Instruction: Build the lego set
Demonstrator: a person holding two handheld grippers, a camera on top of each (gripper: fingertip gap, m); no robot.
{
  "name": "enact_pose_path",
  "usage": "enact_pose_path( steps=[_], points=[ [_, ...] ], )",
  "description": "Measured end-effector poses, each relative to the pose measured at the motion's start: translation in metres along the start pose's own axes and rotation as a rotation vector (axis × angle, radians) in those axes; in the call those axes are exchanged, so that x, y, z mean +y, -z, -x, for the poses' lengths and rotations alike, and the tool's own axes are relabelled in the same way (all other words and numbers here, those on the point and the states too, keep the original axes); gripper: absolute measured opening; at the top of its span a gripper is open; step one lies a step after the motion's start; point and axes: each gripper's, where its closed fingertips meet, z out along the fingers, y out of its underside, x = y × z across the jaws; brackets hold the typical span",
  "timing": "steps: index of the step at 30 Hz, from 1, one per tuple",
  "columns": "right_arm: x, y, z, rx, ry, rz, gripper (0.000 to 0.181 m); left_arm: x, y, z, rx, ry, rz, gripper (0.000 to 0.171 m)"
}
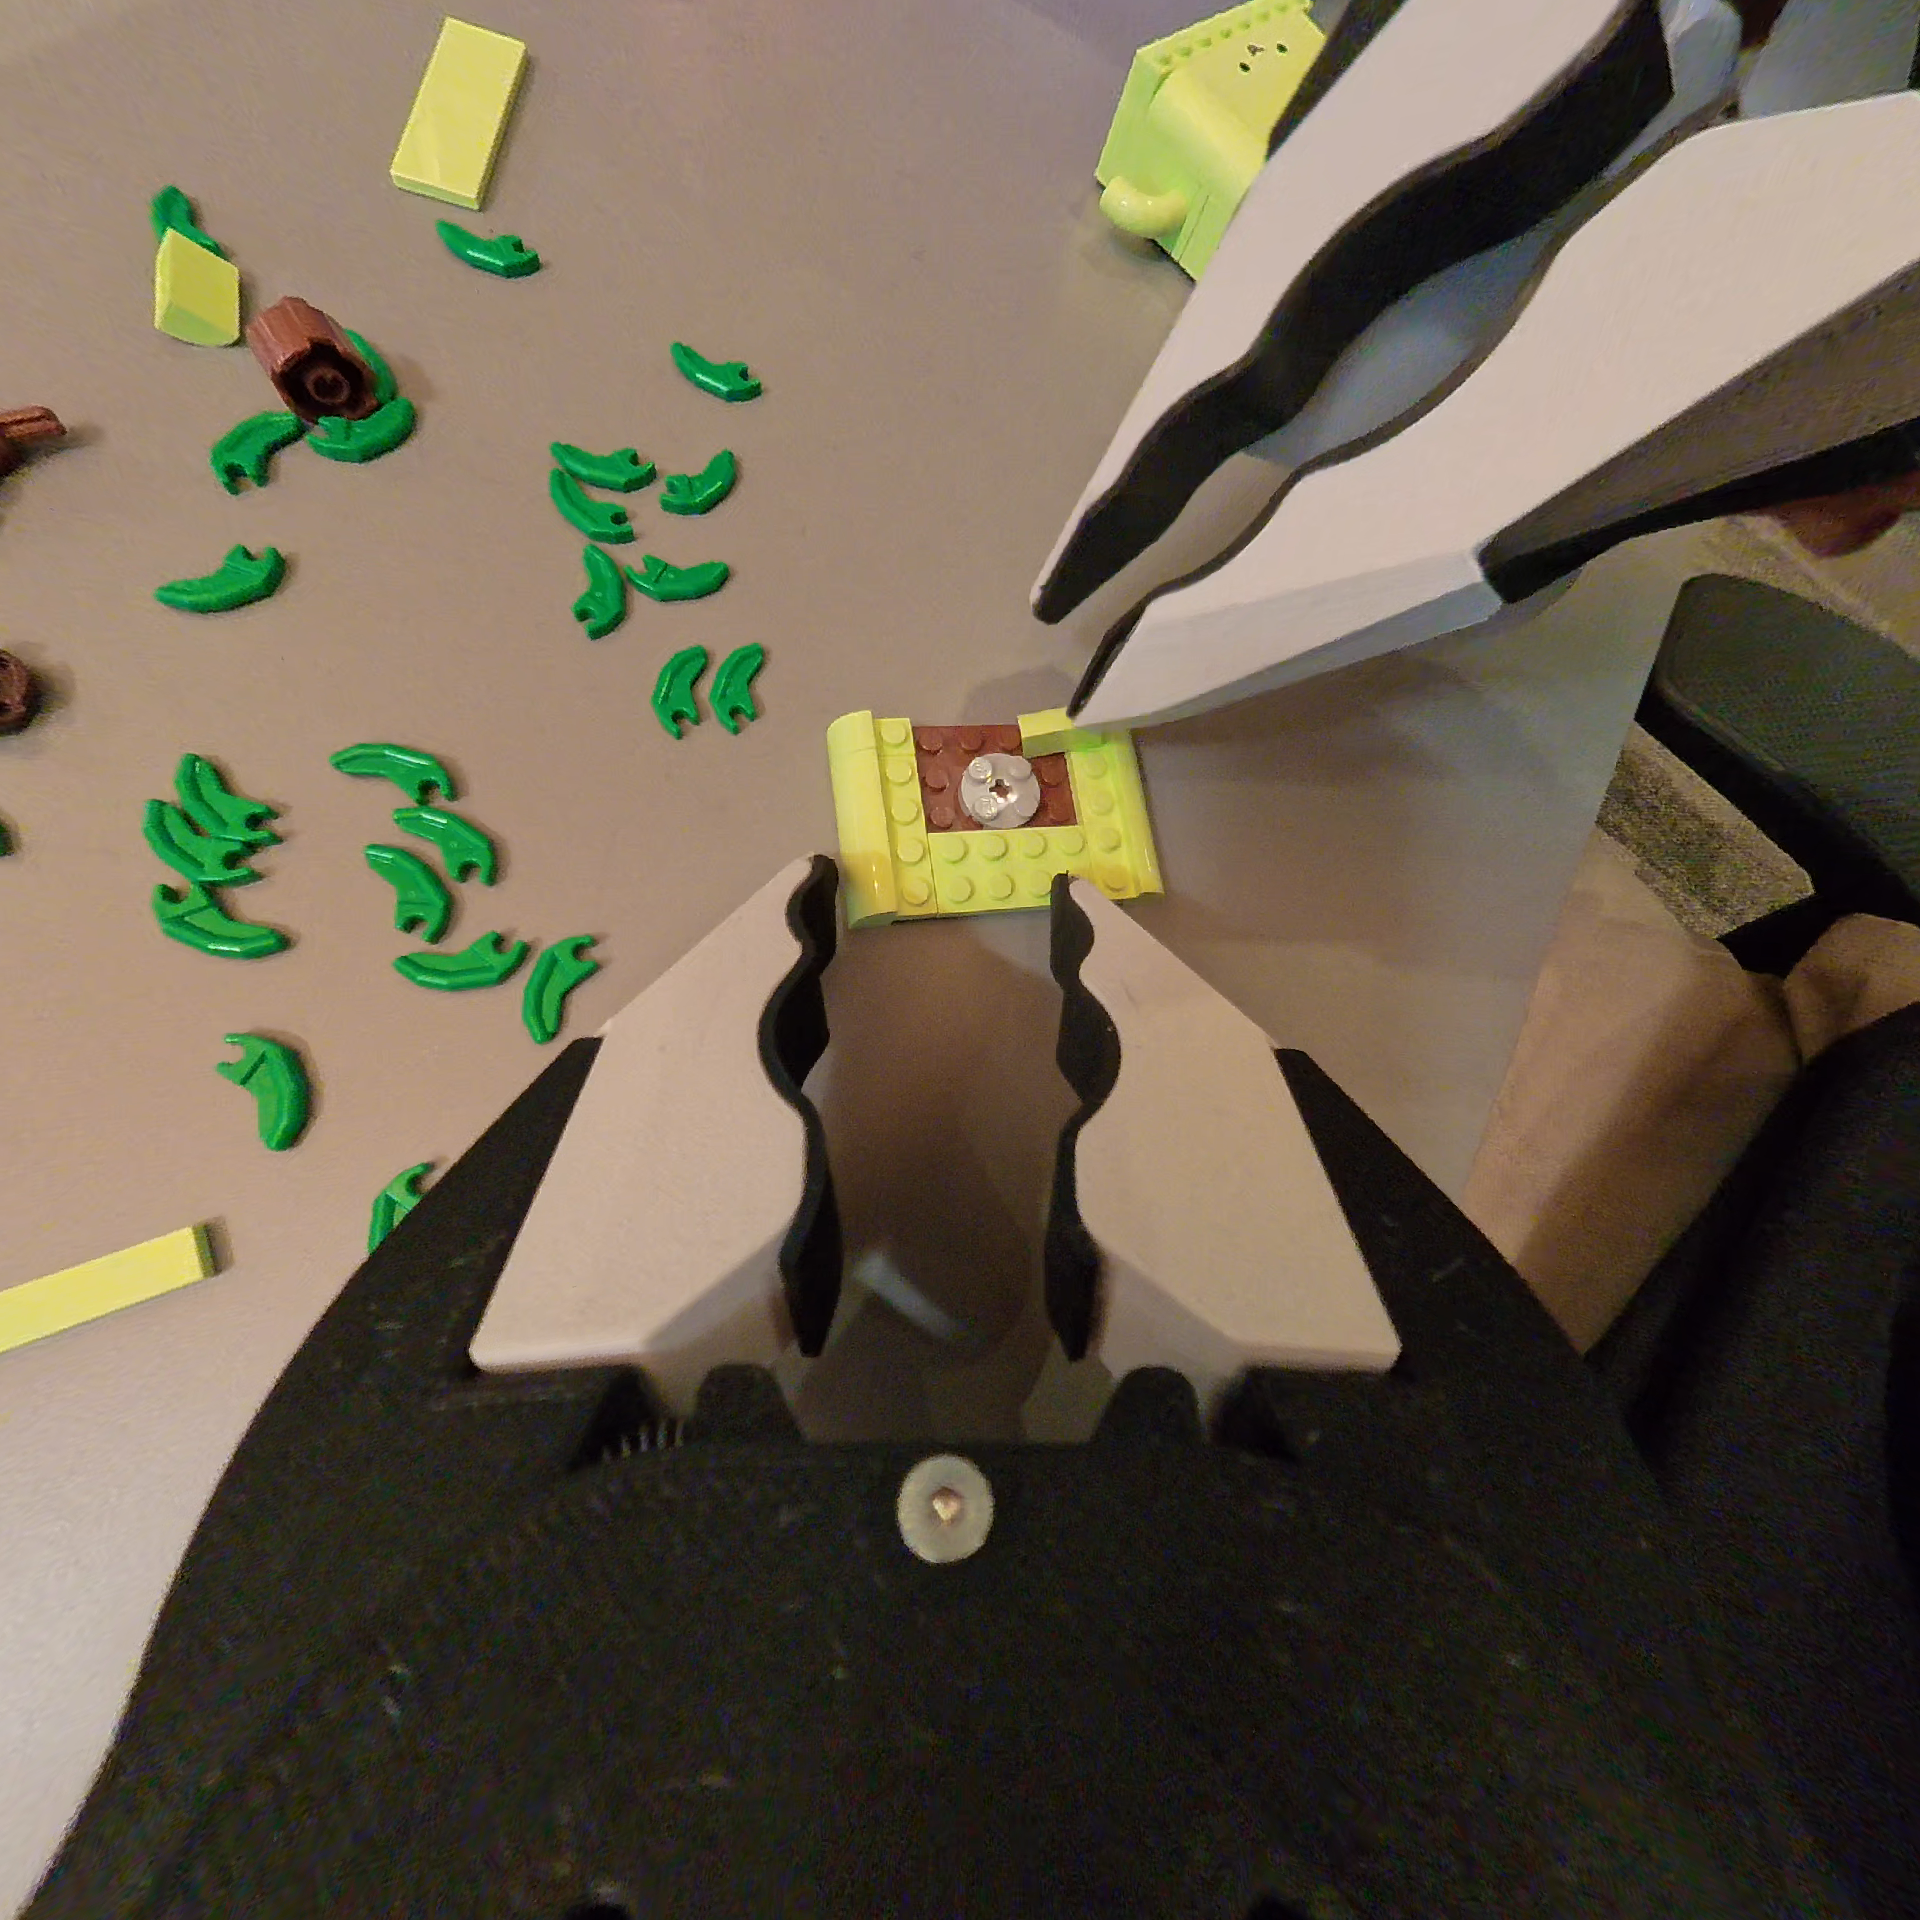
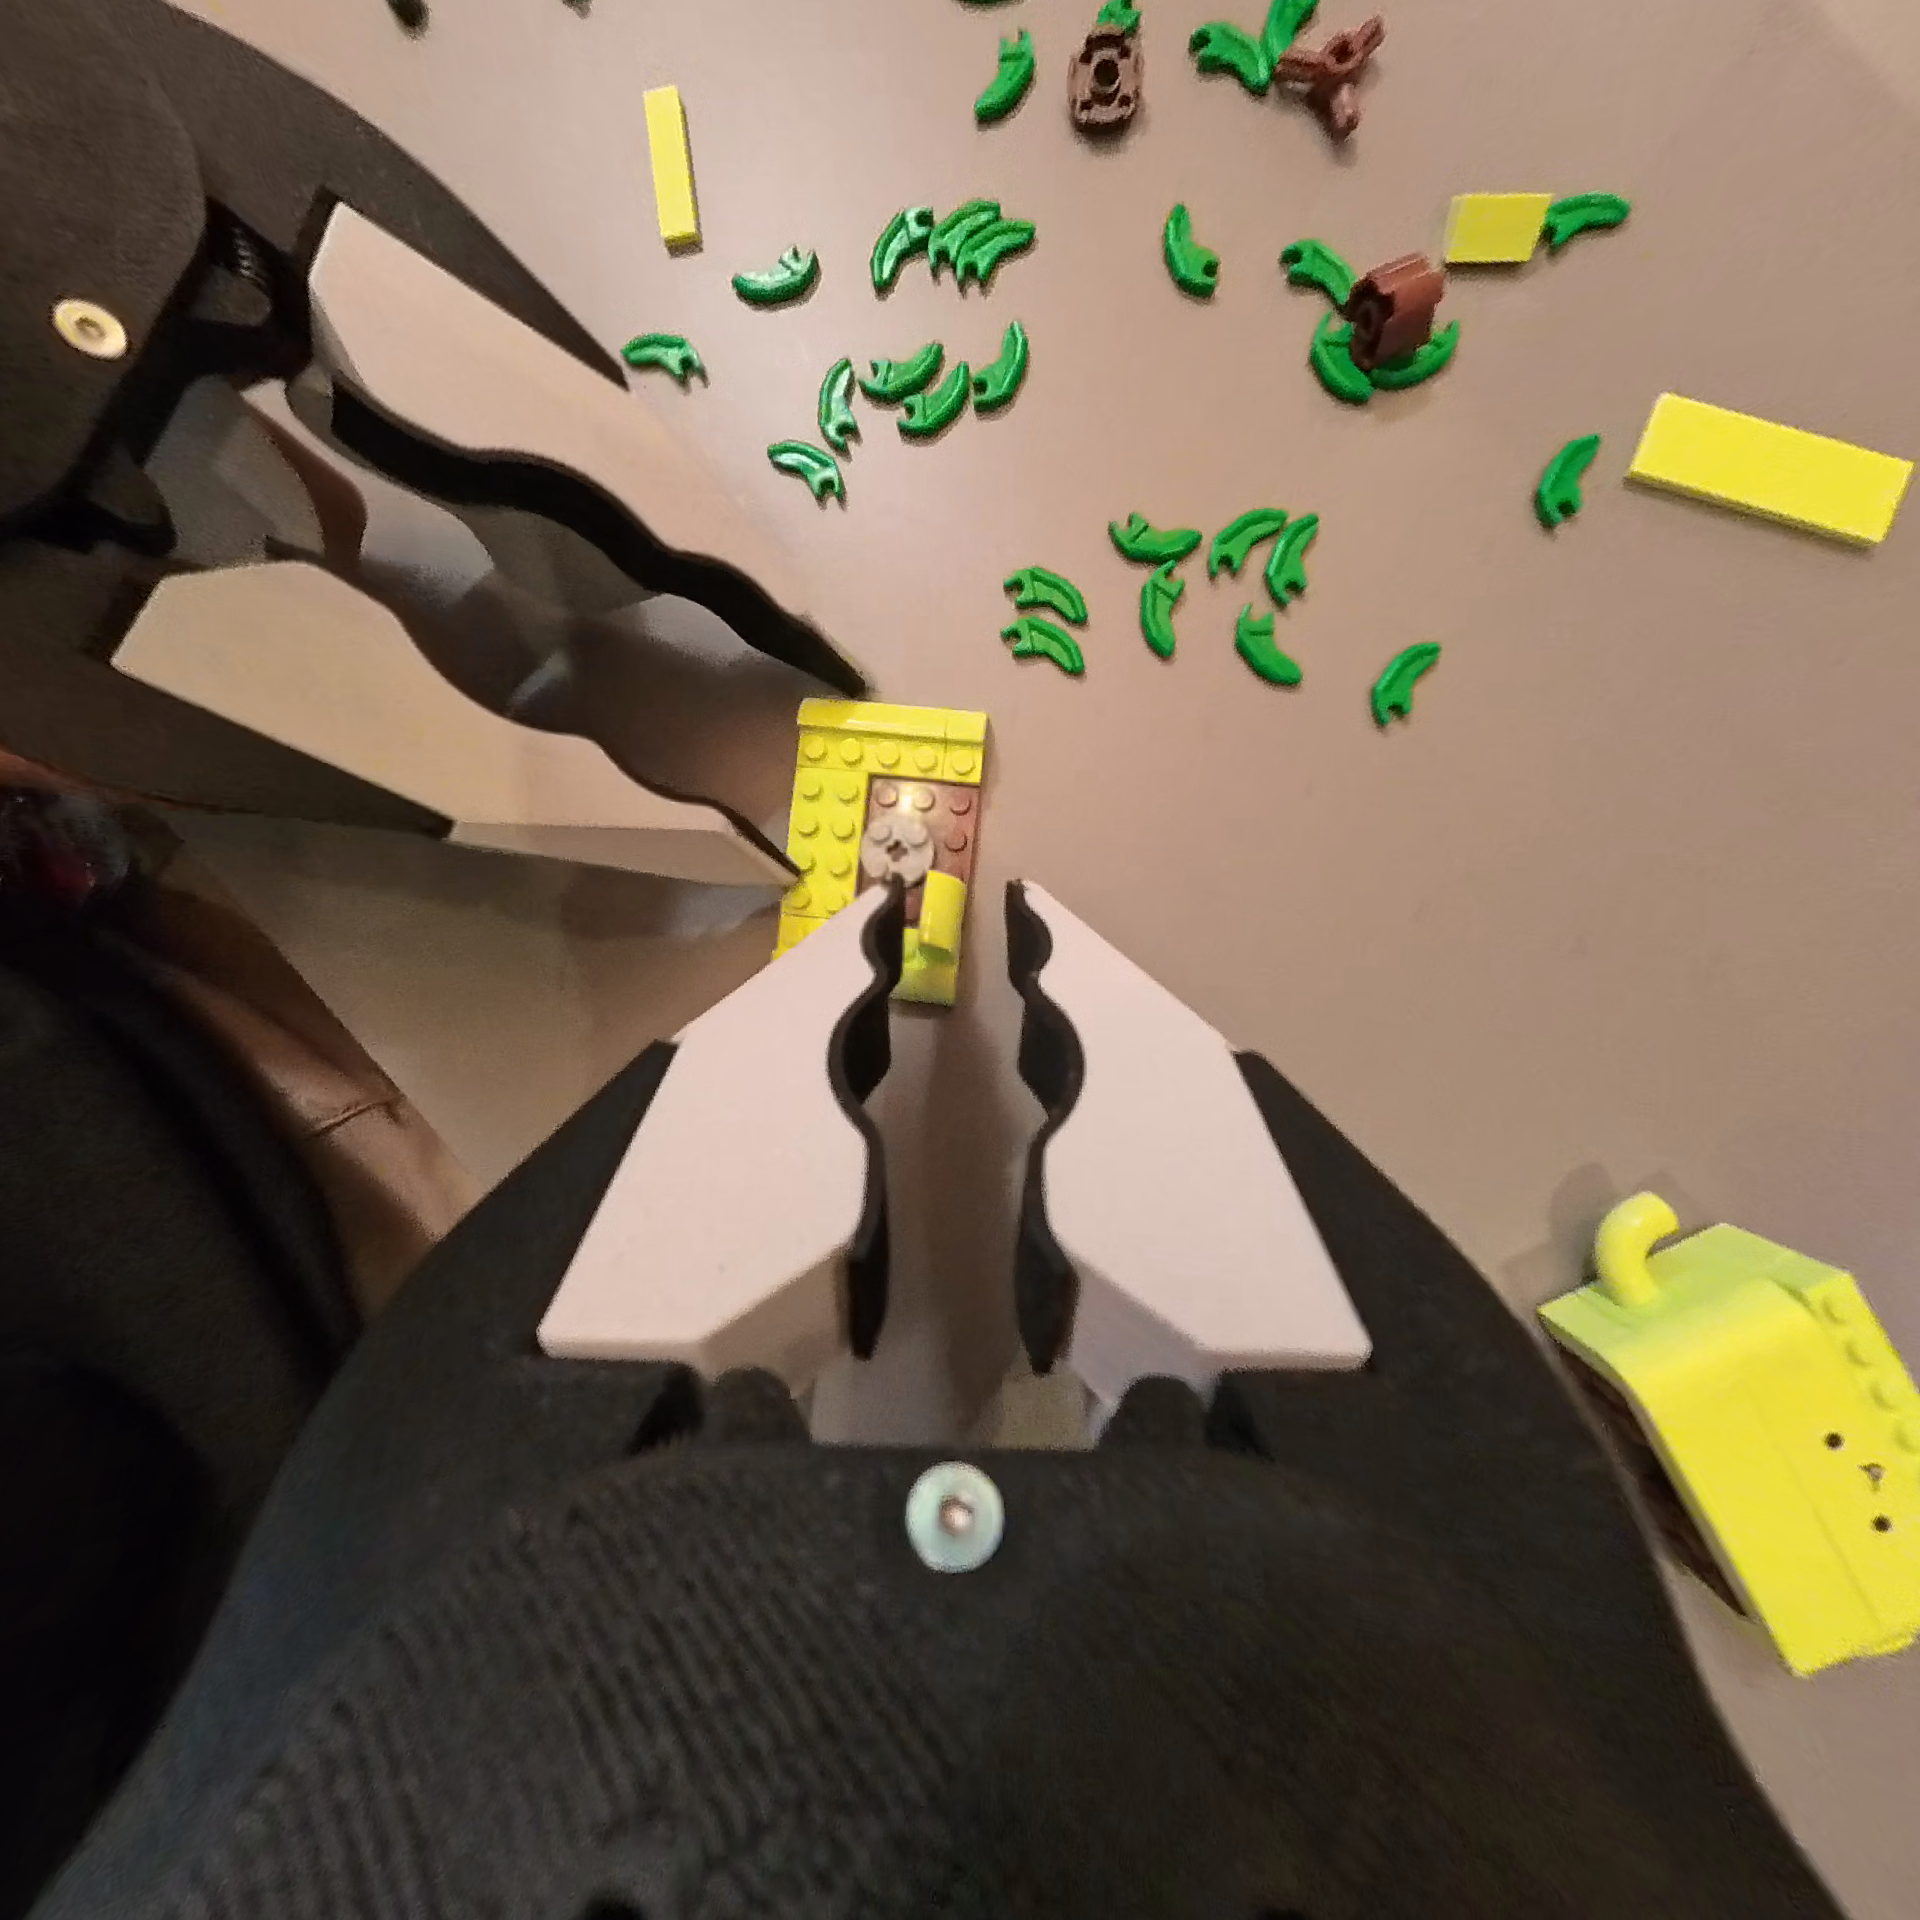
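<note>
A lime base plate (image 1: pixel 997 878) with a brown centre and a grey round stud piece (image 1: pixel 995 795) lies on the grey table; it also shows in the right wrist view (image 2: pixel 831 800). A small lime piece (image 1: pixel 1051 732) stands on its far right corner. My left gripper (image 1: pixel 940 878) is open and empty, its fingertips at the plate's near edge. My right gripper (image 2: pixel 948 891) is open, with the small lime piece (image 2: pixel 940 914) between its fingers and beside the left one. It reaches in from the upper right in the left wrist view (image 1: pixel 1062 663). The left gripper (image 2: pixel 829 781) shows at the plate's left side.
Several green leaf pieces (image 1: pixel 623 499) are scattered over the table, with brown trunk pieces (image 1: pixel 312 364) and flat lime tiles (image 1: pixel 462 114). A built lime block with a hook (image 2: pixel 1745 1434) stands near the right gripper. The table edge (image 1: pixel 1558 935) runs just right of the plate. There is about 4 cm between the tips of the two grippers.
</note>
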Motion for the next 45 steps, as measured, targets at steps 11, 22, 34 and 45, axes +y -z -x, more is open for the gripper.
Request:
enact_pose_path(
  steps=[11,22,34,45],
  points=[
    [0.010,-0.010,0.005,-0.102,-0.060,0.166,0.006,0.001,0.001,-0.001,0.012,0.010,-0.001,0.038],
    [0.011,-0.008,0.002,-0.009,-0.168,-0.007,0.006,0.001,0.002,-0.001,0.037,0.032,-0.005,0.036],
    [0.015,-0.007,0.001,0.046,-0.121,-0.127,0.006,0.001,0.002,-0.001,0.039,0.036,-0.004,0.033],
    [0.016,-0.002,0.002,0.042,-0.084,-0.103,0.023,0.001,0.002,-0.001,0.043,0.039,-0.005,0.033]
  ],
)
